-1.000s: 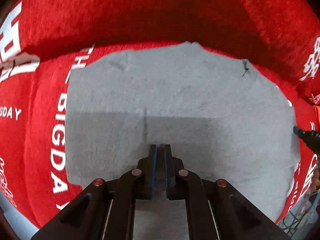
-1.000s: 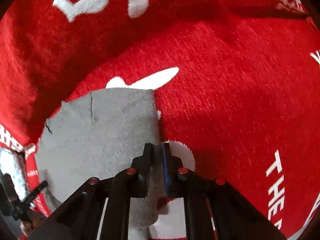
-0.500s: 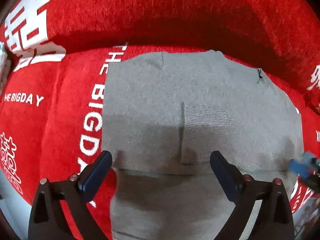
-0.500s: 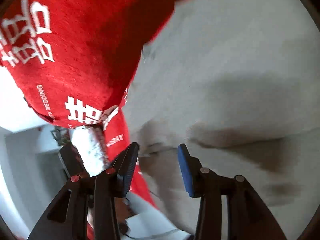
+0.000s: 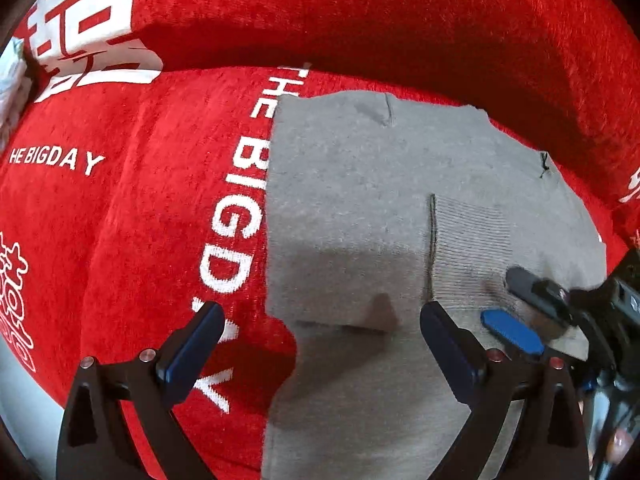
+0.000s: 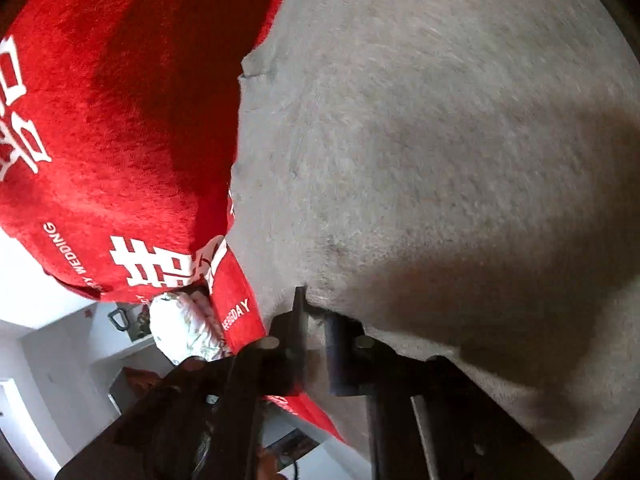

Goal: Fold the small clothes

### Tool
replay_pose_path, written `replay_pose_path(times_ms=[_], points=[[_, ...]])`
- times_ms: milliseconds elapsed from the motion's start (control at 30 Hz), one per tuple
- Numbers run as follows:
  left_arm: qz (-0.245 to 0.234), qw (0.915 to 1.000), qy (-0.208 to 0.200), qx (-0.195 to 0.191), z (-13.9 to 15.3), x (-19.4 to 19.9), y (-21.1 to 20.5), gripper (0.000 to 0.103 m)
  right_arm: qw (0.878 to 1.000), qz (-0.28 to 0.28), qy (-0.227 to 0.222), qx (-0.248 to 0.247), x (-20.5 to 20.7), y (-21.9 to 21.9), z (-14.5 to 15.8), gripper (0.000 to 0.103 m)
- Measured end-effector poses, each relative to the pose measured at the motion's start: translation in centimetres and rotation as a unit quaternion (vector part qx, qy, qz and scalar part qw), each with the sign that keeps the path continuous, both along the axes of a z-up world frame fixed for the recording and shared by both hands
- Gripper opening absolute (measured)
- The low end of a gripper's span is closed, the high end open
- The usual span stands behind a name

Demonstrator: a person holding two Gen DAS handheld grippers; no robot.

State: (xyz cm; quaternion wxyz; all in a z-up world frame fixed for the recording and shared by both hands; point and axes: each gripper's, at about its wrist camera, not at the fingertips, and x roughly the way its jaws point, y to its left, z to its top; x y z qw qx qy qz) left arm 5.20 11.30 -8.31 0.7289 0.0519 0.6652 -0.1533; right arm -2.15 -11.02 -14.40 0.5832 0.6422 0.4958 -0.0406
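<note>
2 grippers: left gripper [image 5: 320, 332] jaws wide apart over grey garment [image 5: 360, 208], right gripper [image 6: 314, 320] pinching its edge.

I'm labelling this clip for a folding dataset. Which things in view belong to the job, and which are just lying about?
Part of the job:
- grey garment, lying on the red cover
- left gripper, open above it
- right gripper, fingers nearly closed on the garment's edge

Just lying about:
- red cover with white lettering
- white patterned bundle past the cover's edge
</note>
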Motion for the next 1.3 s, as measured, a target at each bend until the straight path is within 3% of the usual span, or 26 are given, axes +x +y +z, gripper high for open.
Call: replay_pose_path(times_ms=[100, 300, 433, 500, 567, 600, 733, 800, 833, 867, 1000, 1100, 1133, 1167, 1233, 1300], points=[[0.005, 0.9999, -0.010, -0.012, 0.8, 0.2, 0.5, 0.098, 0.999, 0.029, -0.017, -0.013, -0.2, 1.0, 1.0, 0.008], [-0.005, 0.9997, -0.017, -0.015, 0.8, 0.4, 0.0, 0.098, 0.999, 0.041, 0.003, -0.011, -1.2, 2.4, -0.7, 0.009], [-0.013, 0.9998, -0.007, -0.012, -0.1, 0.2, -1.3, 0.098, 0.996, 0.089, 0.013, -0.028, -1.2, 1.4, 1.4, 0.012], [-0.018, 0.9997, -0.014, -0.012, 0.0, 0.0, -1.9, 0.098, 0.991, 0.114, 0.001, -0.070, -1.7, 0.1, 3.6, 0.013], [-0.027, 0.9993, -0.022, -0.013, 0.3, -0.3, -2.7, 0.098, 0.981, 0.132, 0.012, -0.141, -2.7, -2.2, 5.7, 0.028], [-0.032, 0.9991, -0.027, -0.012, 0.4, -0.4, -3.1, 0.098, 0.977, 0.135, 0.021, -0.166, -3.2, -3.1, 6.2, 0.030], [-0.048, 0.9983, -0.029, 0.013, -0.9, -0.6, -4.7, 0.098, 0.940, 0.146, 0.100, -0.291, -6.1, -8.5, 7.1, 0.030], [-0.042, 0.9986, -0.022, 0.023, -1.8, -0.6, -4.8, 0.098, 0.925, 0.149, 0.128, -0.325, -7.7, -10.6, 6.9, 0.024], [-0.042, 0.9985, -0.026, 0.024, -1.8, -0.6, -4.8, 0.098, 0.926, 0.146, 0.126, -0.324, -8.6, -11.4, 6.8, 0.007], [-0.045, 0.9982, -0.031, 0.025, -1.8, -0.7, -4.8, 0.098, 0.927, 0.144, 0.128, -0.321, -9.4, -12.2, 6.6, 0.001], [-0.069, 0.9962, -0.033, 0.040, -2.0, -1.1, -5.4, 0.100, 0.933, 0.128, 0.128, -0.310, -11.0, -13.7, 7.2, 0.001], [-0.067, 0.9964, -0.024, 0.047, -2.1, -1.1, -5.6, 0.102, 0.944, 0.113, 0.119, -0.287, -11.5, -14.2, 7.8, 0.009], [-0.064, 0.9966, -0.020, 0.048, -2.1, -1.0, -5.6, 0.102, 0.947, 0.112, 0.113, -0.280, -11.8, -14.5, 7.9, 0.021], [-0.061, 0.9967, -0.018, 0.051, -2.1, -0.9, -5.7, 0.102, 0.950, 0.112, 0.105, -0.273, -12.0, -14.4, 8.3, 0.043], [-0.058, 0.9964, -0.015, 0.060, -2.1, -0.7, -5.9, 0.102, 0.952, 0.113, 0.096, -0.267, -11.8, -13.7, 8.9, 0.060], [-0.057, 0.9957, -0.018, 0.071, -1.7, -0.9, -6.2, 0.102, 0.955, 0.119, 0.087, -0.259, -11.9, -13.5, 9.3, 0.060]])
